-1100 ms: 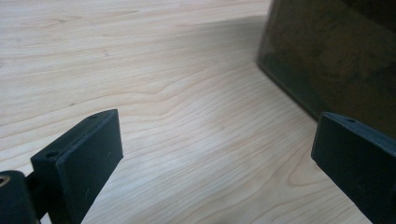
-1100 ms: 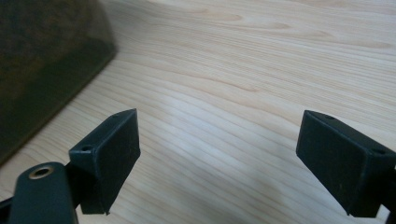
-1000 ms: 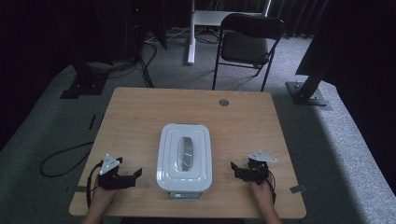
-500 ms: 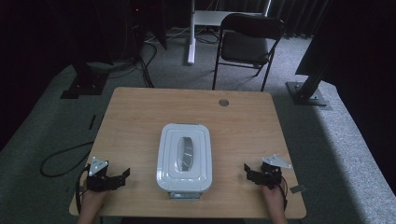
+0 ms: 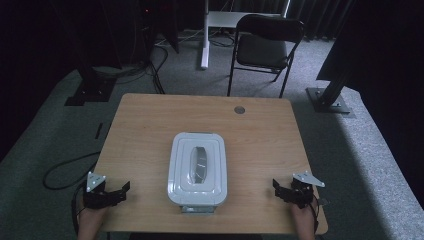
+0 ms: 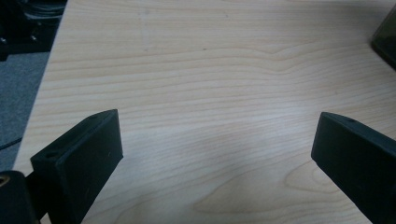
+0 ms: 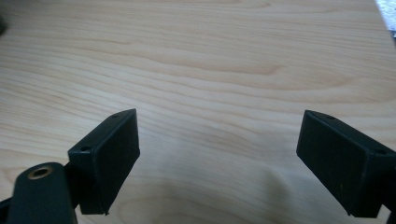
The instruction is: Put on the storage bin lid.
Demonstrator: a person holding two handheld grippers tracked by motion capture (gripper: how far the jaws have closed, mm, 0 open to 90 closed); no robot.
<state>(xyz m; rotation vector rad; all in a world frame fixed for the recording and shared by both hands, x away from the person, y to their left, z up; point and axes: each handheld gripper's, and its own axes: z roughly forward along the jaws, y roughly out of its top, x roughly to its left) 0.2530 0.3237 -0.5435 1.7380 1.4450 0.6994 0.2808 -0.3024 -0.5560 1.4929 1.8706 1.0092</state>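
Observation:
A white lidded container (image 5: pixel 197 170) with a clear window in its lid sits at the middle front of the wooden table (image 5: pixel 150 130). My left gripper (image 5: pixel 124 192) rests near the front left corner, well to the left of the container, pointing toward it. Its jaws stand wide open over bare wood in the left gripper view (image 6: pixel 215 154). My right gripper (image 5: pixel 276 189) lies near the front right corner, likewise apart from the container. It is also open with nothing between its jaws (image 7: pixel 219 154).
A round cable hole (image 5: pixel 239 109) sits near the table's far edge. A black folding chair (image 5: pixel 265 47) stands behind the table. A cable (image 5: pixel 65 167) loops on the floor at left. A dark corner (image 6: pixel 385 39) shows at the upper right of the left gripper view.
Both grippers have drawn outward, away from the container's sides, toward the front corners of the table. The container has not moved.

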